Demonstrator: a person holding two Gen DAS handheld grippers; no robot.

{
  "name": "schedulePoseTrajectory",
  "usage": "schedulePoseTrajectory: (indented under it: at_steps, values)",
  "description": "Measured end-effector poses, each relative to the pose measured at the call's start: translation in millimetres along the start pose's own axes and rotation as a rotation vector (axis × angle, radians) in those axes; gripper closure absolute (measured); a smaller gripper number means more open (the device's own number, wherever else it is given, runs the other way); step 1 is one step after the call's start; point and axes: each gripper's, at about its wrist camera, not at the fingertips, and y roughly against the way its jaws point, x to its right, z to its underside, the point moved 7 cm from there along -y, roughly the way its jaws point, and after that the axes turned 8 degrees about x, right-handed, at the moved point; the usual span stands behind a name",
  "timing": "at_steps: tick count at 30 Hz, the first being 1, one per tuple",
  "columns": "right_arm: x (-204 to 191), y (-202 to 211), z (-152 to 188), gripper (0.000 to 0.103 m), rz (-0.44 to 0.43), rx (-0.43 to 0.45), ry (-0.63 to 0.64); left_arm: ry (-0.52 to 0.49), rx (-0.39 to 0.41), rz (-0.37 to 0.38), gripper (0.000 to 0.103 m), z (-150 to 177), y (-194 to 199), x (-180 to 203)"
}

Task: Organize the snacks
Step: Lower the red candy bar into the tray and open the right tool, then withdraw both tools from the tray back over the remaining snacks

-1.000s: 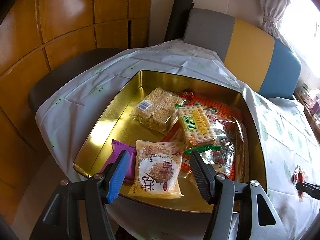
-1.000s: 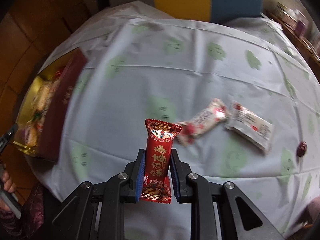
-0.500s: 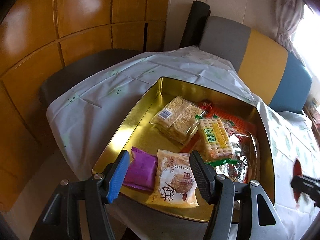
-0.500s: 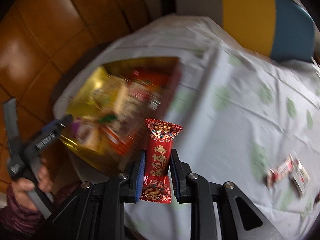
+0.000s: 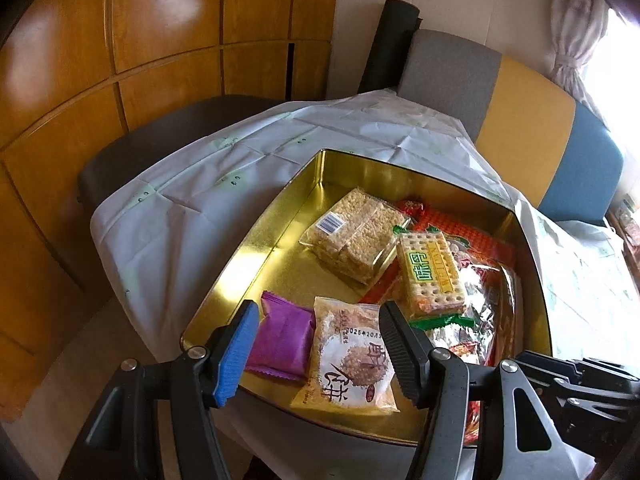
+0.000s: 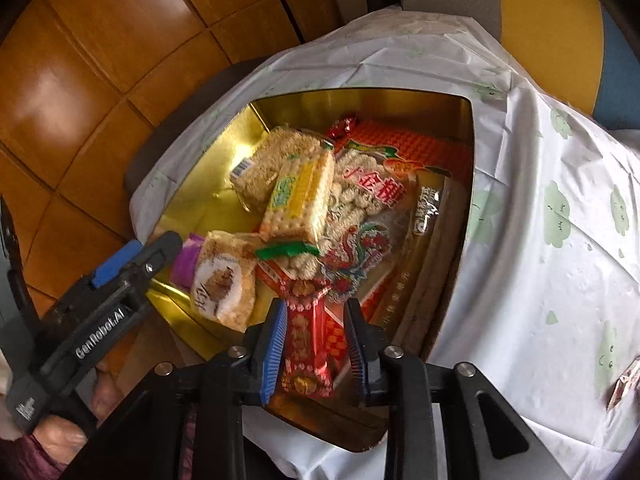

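While the red foil-wrapped candy bar sits between the right tool's jaws over the near edge of the gold rectangular metal tin, those jaws have just been opening: the blue pad is at the wrapper, the black pad stands clear. Left tool is wide, holding nothing, above the purple snack packet and clear rice-cake packet in the tin. Tin rests on the white-clothed worktop.

The right gripper, fingers just opening, has a red snack packet between them over the gold tin.
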Motion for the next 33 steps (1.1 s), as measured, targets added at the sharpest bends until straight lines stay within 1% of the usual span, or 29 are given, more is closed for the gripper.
schedulePoseTrajectory:
  at_steps: [2,7,14,17,23,30,33]
  values:
    - [1.8,1.9,2.2,0.073,0.001,0.001,-0.005,-0.013,-0.001,0.007,0.040,1.5,0.4,3.4]
    - [8.7,17.2,4.6,0.074,0.013,0.035,-0.015,-0.044,0.005,0.026,0.040,3.8,3.4,11.4]
    - [22.9,41.9,7.0,0.073,0.080,0.089,-0.010,-0.063,0.005,0.042,0.040,5.1,6.9,19.0]
    - [36.6,55.4,9.7,0.073,0.120,0.104,-0.015,-0.083,0.005,0.061,0.040,6.2,8.8,24.1]
    - [84.5,80.6,21.0,0.073,0.223,0.114,-0.075,-0.120,0.020,0.096,0.040,8.0,15.7,38.2]
    - [156.1,113.4,40.6,0.073,0.351,0.108,-0.183,-0.155,0.016,0.130,0.040,12.6,20.0,51.2]
    - [180.1,125.6,49.6,0.073,0.403,0.103,-0.218,-0.175,0.016,0.153,0.040,15.1,23.2,58.5]
